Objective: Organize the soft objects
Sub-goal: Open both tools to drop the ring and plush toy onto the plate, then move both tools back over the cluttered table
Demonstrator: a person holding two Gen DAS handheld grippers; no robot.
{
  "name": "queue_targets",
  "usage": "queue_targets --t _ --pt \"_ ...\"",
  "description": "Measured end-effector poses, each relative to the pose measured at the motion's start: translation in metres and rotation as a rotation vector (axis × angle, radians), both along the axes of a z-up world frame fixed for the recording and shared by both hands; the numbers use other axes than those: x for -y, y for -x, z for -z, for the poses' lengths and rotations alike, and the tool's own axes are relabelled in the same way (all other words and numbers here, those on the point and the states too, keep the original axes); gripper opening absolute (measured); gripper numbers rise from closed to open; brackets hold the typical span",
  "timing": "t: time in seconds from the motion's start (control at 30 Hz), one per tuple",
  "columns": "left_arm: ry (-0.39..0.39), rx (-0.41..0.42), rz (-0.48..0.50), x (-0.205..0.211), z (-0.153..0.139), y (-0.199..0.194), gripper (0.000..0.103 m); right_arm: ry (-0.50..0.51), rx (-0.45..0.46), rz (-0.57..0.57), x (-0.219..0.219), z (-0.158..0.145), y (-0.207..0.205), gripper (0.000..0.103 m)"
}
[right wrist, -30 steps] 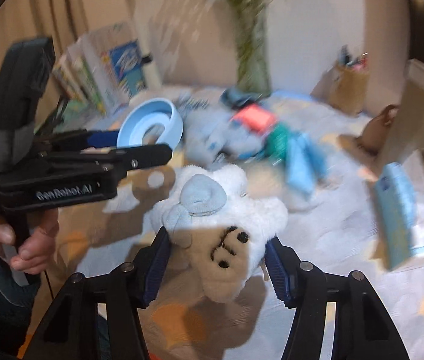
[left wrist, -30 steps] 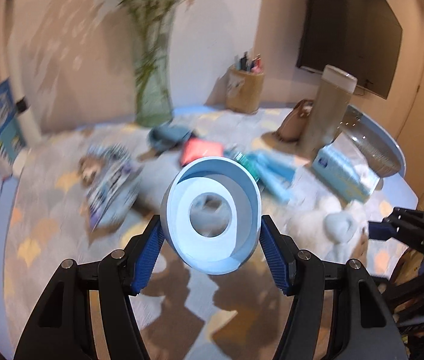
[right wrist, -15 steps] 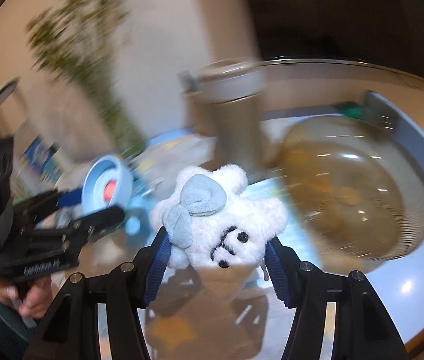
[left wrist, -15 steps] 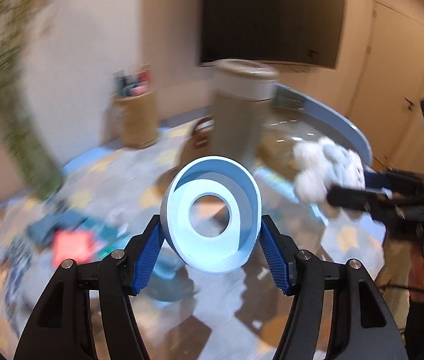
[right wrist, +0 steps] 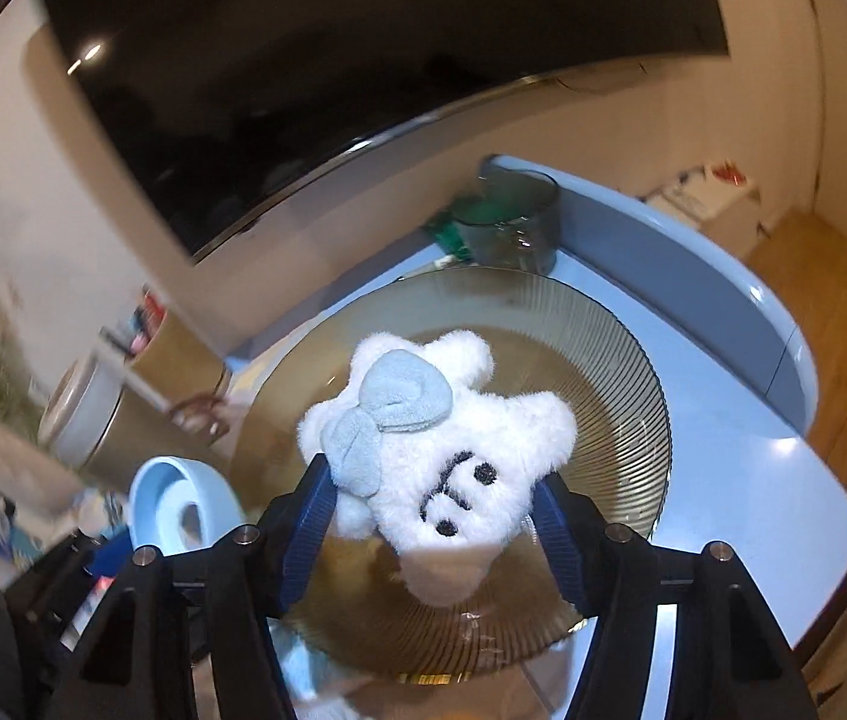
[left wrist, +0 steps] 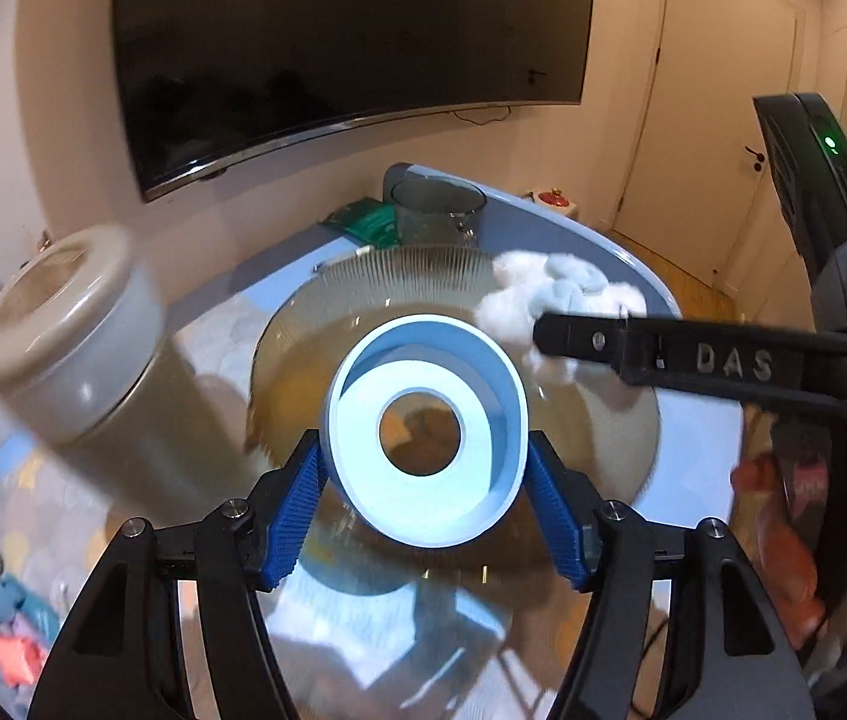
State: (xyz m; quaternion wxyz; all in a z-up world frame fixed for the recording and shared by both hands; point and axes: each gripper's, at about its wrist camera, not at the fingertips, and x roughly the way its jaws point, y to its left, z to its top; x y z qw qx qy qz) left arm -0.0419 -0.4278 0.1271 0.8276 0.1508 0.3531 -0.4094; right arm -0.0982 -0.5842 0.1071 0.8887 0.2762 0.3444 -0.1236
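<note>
My left gripper (left wrist: 423, 450) holds a light blue ring (left wrist: 423, 519) between its blue pads, and its jaws are opening. The ring hangs over a ribbed amber glass bowl (left wrist: 363, 276). My right gripper (right wrist: 432, 480) has a white plush toy with a pale blue bow (right wrist: 453, 438) between its pads, which still touch it as the jaws open. The plush hangs above the same bowl (right wrist: 621, 396). From the left wrist, the right gripper (left wrist: 543, 333) enters from the right with the plush (left wrist: 543, 294) over the bowl's far rim. From the right wrist, the ring (right wrist: 150, 504) shows at lower left.
A tall canister with a grey lid (left wrist: 63, 324) stands left of the bowl. A dark glass jar (left wrist: 435, 210) sits behind it near the blue table edge (left wrist: 603, 240). Soft clutter (left wrist: 3, 630) lies at lower left. A person's hand (left wrist: 783, 540) grips the right tool.
Both grippers swung from the cluttered middle of the table to over the amber bowl, carrying the ring and the plush. The plush now sits tilted in the right wrist view.
</note>
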Motion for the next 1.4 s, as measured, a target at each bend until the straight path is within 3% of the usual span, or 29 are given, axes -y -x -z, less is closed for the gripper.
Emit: queue_targets --t 0.1,0.33,0.67,0.77,0.93,1.17,1.23,1.4 --pt "-0.007 -0.01 -0.015 0.012 0.005 -0.006 0.079 -0.029 -0.017 0.006 0.009 0.006 -0.01 0.069" --pt "-0.003 -0.037 0.009 0.002 0.007 0.003 0.079 -0.049 -0.032 -0.015 0.015 0.018 -0.003 0.069" --pt "0.075 0.008 -0.019 -0.071 -0.024 0.035 0.079 -0.035 0.018 -0.077 -0.023 0.002 0.028 0.069" --pt "0.101 0.022 -0.05 -0.115 -0.031 0.049 0.079 -0.005 0.032 -0.134 -0.053 -0.007 0.036 0.069" --pt "0.14 0.046 -0.202 -0.207 -0.037 0.058 0.081 0.054 0.054 -0.233 -0.106 -0.02 0.044 0.069" --pt "0.221 0.089 -0.446 -0.342 -0.049 0.066 0.095 0.107 0.061 -0.402 -0.195 -0.025 0.034 0.069" --pt "0.261 0.085 -0.525 -0.385 -0.045 0.069 0.1 0.124 0.059 -0.45 -0.219 -0.024 0.029 0.069" --pt "0.309 0.028 -0.68 -0.463 -0.017 0.069 0.1 0.149 0.063 -0.57 -0.284 -0.01 0.015 0.07"
